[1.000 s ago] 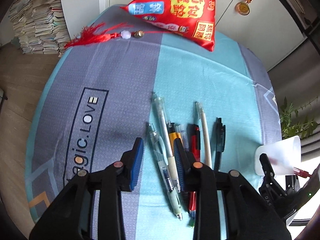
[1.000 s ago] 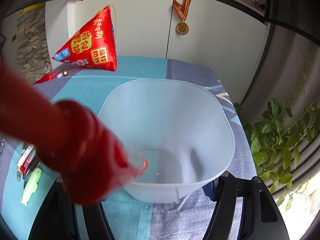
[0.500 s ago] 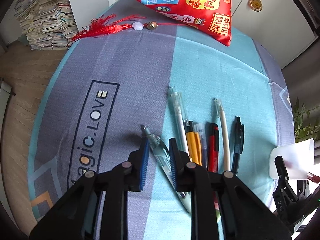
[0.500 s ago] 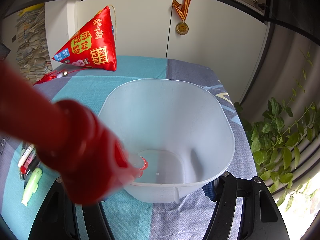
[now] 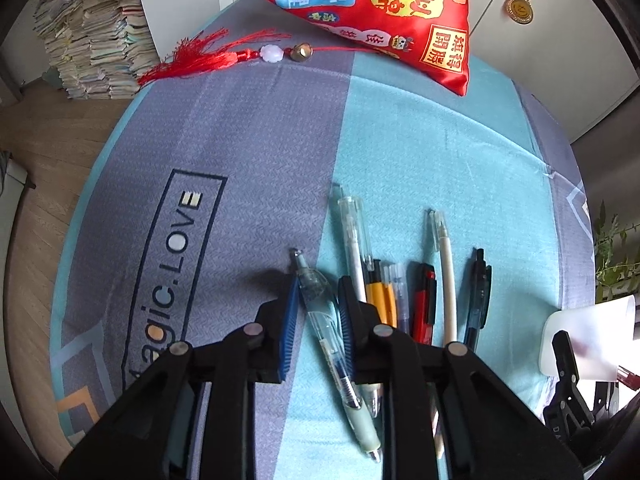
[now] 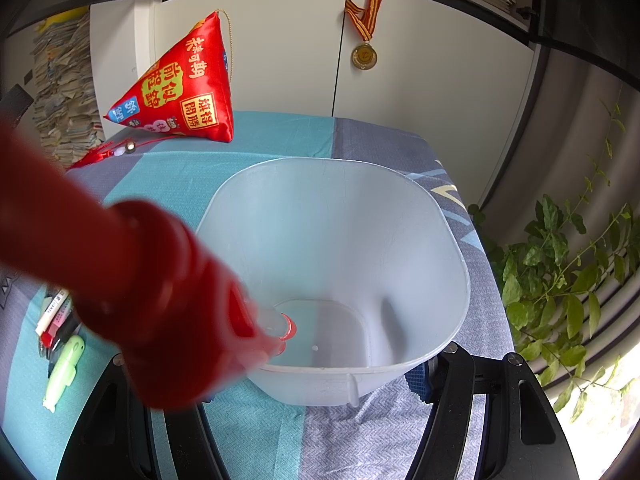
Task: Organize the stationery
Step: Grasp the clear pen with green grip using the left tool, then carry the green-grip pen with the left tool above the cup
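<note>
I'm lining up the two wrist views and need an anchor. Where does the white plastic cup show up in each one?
Left wrist view: the cup sits at the far right edge, low, beyond the row of pens.
Right wrist view: the cup fills the centre, open mouth toward the camera, a red pen reaching into it.
Shared landmark: the red pouch at the table's far end.

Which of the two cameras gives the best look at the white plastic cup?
The right wrist view: the white cup fills the middle, and you look down inside it, a red pen leaning in. The left wrist view catches only a bit of it at the right edge.
</note>
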Demonstrator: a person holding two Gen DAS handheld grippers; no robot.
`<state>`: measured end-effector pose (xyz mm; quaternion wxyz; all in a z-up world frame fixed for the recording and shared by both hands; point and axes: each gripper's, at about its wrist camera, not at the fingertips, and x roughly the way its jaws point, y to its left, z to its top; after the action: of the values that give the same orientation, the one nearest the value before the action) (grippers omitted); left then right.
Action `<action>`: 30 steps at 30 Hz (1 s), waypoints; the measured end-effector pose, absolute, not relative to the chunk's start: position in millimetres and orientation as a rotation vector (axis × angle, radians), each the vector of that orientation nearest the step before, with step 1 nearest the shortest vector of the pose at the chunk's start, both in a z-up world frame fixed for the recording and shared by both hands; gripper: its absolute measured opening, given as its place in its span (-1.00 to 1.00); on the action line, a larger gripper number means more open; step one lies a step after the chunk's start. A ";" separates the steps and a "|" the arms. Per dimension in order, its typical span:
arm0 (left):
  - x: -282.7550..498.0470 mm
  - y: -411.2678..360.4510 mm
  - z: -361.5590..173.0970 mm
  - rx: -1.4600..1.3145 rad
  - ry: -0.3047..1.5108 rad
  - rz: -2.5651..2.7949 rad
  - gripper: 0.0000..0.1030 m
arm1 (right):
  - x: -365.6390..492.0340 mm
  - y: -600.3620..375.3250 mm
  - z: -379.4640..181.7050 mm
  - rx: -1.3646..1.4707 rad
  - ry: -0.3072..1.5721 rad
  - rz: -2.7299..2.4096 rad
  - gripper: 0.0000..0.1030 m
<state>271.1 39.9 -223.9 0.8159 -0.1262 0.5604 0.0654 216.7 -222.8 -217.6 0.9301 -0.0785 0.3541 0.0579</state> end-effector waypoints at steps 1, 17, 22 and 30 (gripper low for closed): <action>270.9 38.9 -224.7 -0.267 1.190 0.141 -0.66 | 216.7 -222.6 -217.6 -0.161 0.725 0.118 0.35; 228.4 20.6 -133.8 -0.253 0.968 -0.023 -0.73 | 216.7 -223.2 -217.6 -0.160 0.725 0.118 0.35; 213.6 9.0 -107.6 -0.221 0.897 -0.072 -0.73 | 216.6 -222.8 -217.6 -0.161 0.725 0.118 0.35; 209.6 -22.1 -65.1 -0.171 0.800 -0.164 -0.74 | 216.5 -222.1 -217.7 -0.160 0.725 0.118 0.35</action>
<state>209.6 -22.1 -65.1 0.9143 -0.0829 0.3885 -0.0795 216.5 -222.1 -217.7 0.9302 -0.0781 0.3541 0.0576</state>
